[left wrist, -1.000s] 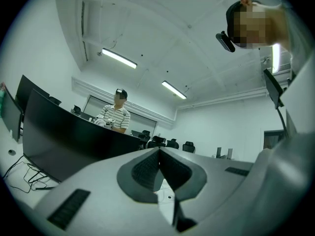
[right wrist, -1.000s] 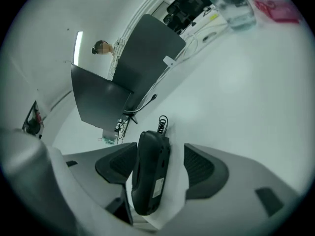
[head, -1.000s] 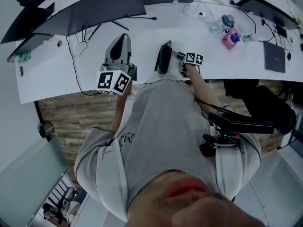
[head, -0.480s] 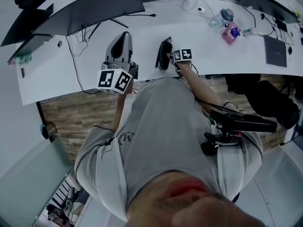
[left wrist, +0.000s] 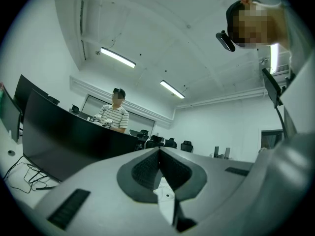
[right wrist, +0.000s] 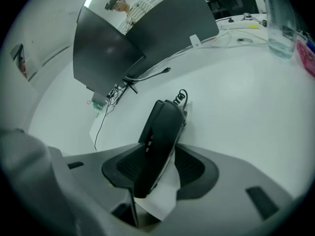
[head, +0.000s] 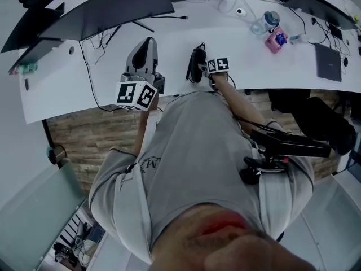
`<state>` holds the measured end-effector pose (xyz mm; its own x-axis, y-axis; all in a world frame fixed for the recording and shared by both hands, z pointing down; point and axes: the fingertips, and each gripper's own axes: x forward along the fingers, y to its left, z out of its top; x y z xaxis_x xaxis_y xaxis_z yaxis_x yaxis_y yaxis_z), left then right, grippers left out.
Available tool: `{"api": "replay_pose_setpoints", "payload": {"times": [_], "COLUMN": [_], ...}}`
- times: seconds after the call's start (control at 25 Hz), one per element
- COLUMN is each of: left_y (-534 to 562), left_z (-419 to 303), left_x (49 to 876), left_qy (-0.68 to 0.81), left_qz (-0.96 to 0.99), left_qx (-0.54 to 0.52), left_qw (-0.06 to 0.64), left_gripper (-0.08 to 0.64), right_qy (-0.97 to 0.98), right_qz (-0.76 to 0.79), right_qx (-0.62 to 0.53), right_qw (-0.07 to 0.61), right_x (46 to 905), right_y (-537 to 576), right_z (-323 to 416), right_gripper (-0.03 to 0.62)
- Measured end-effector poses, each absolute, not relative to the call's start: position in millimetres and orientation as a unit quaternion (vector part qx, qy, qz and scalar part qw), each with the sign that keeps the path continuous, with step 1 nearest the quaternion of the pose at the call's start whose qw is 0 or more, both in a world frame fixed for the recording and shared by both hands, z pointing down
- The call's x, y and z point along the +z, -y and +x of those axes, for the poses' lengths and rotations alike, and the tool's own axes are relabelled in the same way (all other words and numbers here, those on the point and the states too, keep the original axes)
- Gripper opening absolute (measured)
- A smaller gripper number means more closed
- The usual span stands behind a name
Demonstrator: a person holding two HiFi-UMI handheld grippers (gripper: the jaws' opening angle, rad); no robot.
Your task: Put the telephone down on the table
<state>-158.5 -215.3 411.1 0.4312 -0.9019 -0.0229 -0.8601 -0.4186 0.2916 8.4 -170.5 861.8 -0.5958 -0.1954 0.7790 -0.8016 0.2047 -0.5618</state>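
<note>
A black telephone handset [head: 194, 61] is over the white table [head: 237, 44], near its front edge. In the right gripper view the handset [right wrist: 162, 127] stands slanted between the pads, with its coiled cord [right wrist: 182, 95] at the far end. My right gripper [head: 204, 68] [right wrist: 160, 160] is shut on the handset's near end. My left gripper [head: 148, 44] is held over the table to the left of the phone. Its jaws point up at the ceiling, and in the left gripper view they [left wrist: 158, 154] are shut with nothing between them.
Dark monitors [head: 113, 10] and loose cables [head: 93, 49] line the far side of the table. A water bottle [head: 265, 26], a pink object [head: 275, 41] and a dark notebook [head: 328, 66] lie to the right. A black office chair [head: 304, 131] stands behind my right elbow. A person [left wrist: 114, 113] sits beyond the monitors.
My right gripper has moved left onto the handset, and its jaws have closed on it. The left gripper has stayed where it was.
</note>
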Motion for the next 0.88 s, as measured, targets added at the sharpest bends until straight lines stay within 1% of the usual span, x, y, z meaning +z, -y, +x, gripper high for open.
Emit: {"api": "replay_pose_setpoints", "payload": {"times": [0.12,0.32,0.56,0.76,0.88], "left_y": [215,216,219,221,222], "left_z": [-158,-164,-169,-163,-160], "left_x": [410,408,407,403,400], "left_qy": [0.526,0.532,0.535,0.529,0.527], "left_qz": [0.838,0.834,0.833,0.838,0.84], "left_qx": [-0.085,-0.087,-0.084,-0.081,-0.079], "left_qw": [0.116,0.115,0.112,0.107,0.104], "left_gripper": [0.009,0.009,0.009,0.009,0.009], "right_qy": [0.72,0.721,0.725,0.736,0.738], "right_qz": [0.34,0.306,0.265,0.214,0.202], "right_qx": [0.528,0.571,0.595,0.621,0.626], "right_qw": [0.296,0.246,0.225,0.164,0.148], "right_x": [866,869,869,868,867], "right_y": [170,164,161,159,158], "right_z": [7,12,22,27,37], "right_gripper": [0.195,0.193,0.178,0.175,0.175]}}
